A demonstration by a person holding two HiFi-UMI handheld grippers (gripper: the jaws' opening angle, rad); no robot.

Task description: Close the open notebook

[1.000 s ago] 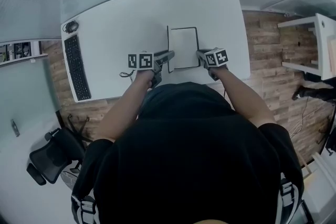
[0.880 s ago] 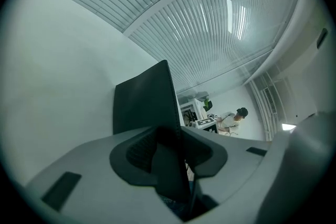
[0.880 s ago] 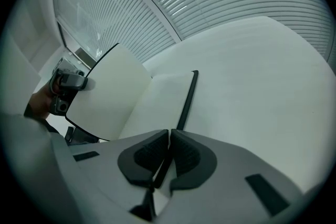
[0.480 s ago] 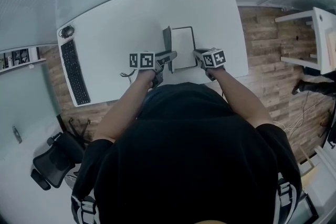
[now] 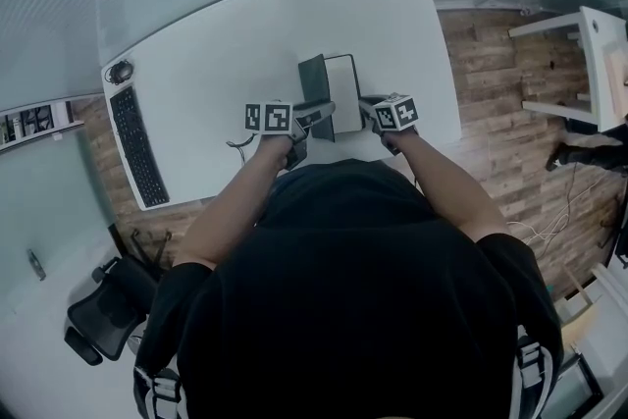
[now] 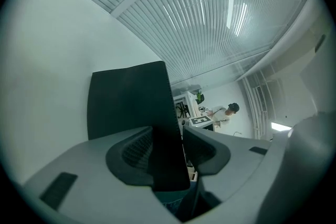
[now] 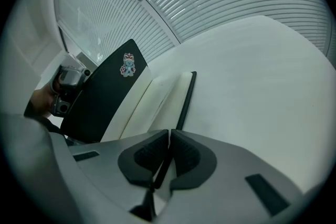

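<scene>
Looking from head view: black-covered, cream-paged notebook (image 5: 344,93) lies on white table (image 5: 226,44), spine pointing away, cover (image 5: 314,85) half-raised.
Left gripper view: left tongs (image 6: 176,136) just opening, released; cover between them, should fall rightward.
Right gripper view: right tongs (image 7: 169,136) clenched on notebook's near edge.

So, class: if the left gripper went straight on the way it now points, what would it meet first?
The raised dark cover of the notebook: it already stands between the jaws of the left gripper, which have just been opening.

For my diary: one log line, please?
left gripper: jaws just opening, cover between | right gripper: shut on notebook edge | notebook: half closed
</scene>
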